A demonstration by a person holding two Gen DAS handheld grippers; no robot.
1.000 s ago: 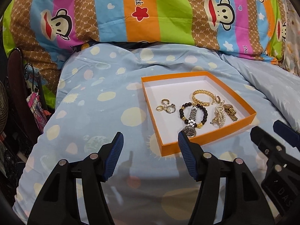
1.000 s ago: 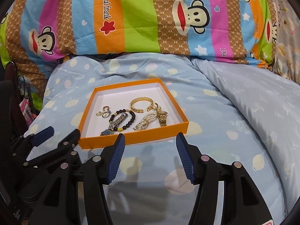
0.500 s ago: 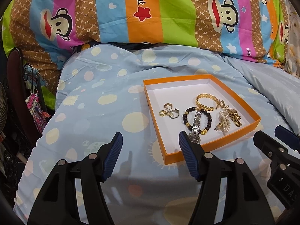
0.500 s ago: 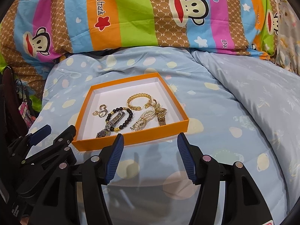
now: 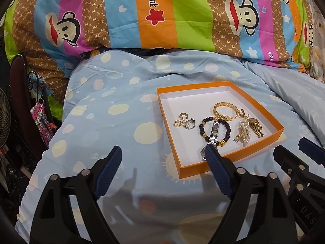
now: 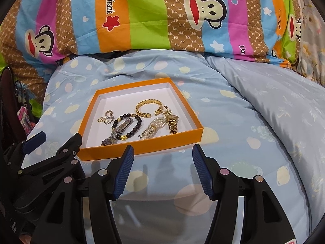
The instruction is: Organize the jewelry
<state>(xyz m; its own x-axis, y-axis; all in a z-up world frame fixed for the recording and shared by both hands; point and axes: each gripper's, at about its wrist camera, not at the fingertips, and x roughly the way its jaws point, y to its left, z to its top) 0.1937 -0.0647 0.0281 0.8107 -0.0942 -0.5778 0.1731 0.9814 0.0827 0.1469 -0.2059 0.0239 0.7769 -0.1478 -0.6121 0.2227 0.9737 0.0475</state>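
Orange-walled box (image 6: pixel 142 147) on the blue quilt (image 6: pixel 233 122) holds the tangled jewelry (image 6: pixel 140 120), so with your left gripper (image 5: pixel 164 158) opening wide and empty and your right gripper (image 6: pixel 162 162) half-spread and empty, approach one piece, perhaps the silver watch (image 6: pixel 119 130), from above.

Lay spread across the bed: a light blue duvet (image 5: pixel 113 122) dotted with pale circles. Leaned behind it, a striped pillow (image 6: pixel 146 18) printed with cartoon monkeys. Stood at far left, partly hidden: a fan (image 5: pixel 4 120) and a dark chair back (image 5: pixel 19 75).
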